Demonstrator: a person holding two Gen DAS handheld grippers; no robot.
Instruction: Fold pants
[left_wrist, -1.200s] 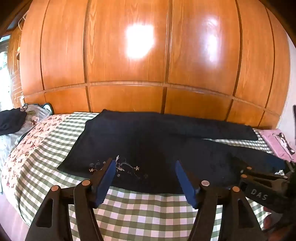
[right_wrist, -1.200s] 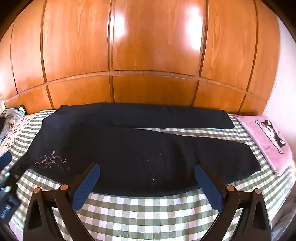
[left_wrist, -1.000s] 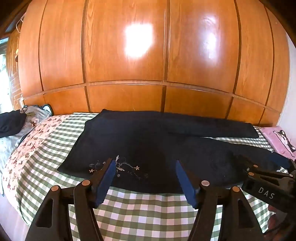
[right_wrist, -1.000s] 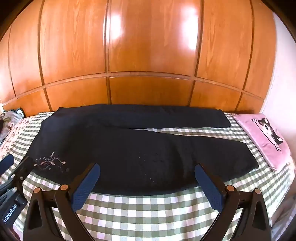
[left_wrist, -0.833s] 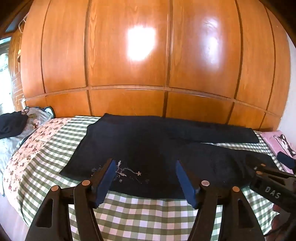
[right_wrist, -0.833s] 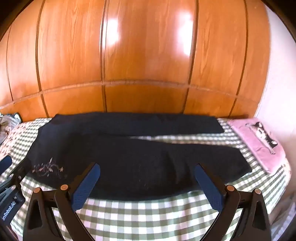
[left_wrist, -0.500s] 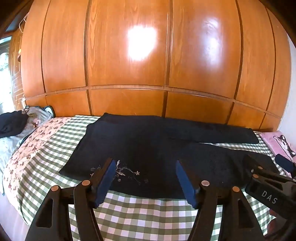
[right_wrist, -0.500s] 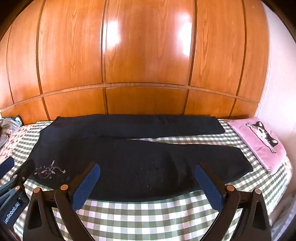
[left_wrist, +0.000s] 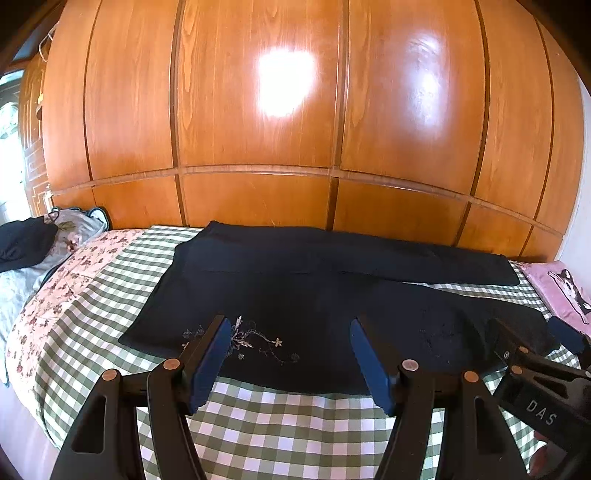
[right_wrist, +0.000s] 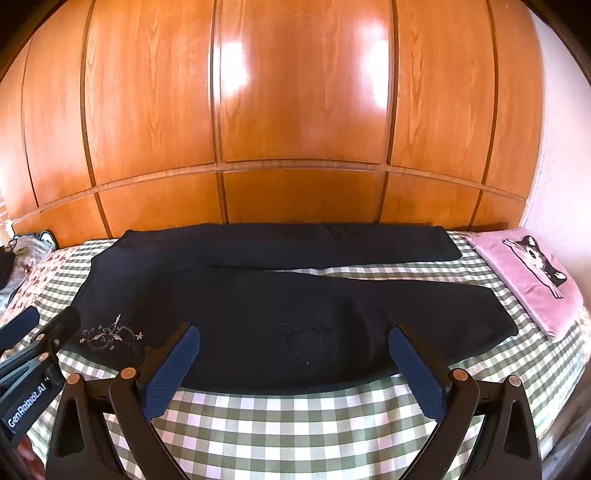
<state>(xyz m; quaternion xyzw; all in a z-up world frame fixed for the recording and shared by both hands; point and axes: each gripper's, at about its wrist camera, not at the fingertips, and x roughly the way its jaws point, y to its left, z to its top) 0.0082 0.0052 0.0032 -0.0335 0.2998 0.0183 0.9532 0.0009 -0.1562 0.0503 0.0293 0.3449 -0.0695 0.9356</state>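
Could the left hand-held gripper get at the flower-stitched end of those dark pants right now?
Probably yes. The left hand-held gripper is open and empty, just short of the pants by their embroidery, and nothing lies between them on the checked bedspread.

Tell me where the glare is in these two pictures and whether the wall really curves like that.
Left wrist view: one big white glare patch on the wooden wardrobe, a softer one to its right; right wrist view: two bright streaks on the panels. The bulging panel lines are fisheye distortion in both. The dark pants show little detail.

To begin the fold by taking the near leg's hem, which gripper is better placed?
Probably the right gripper: it hovers open toward the leg end of the dark pants, while the left gripper, also open, faces the embroidered waist end.
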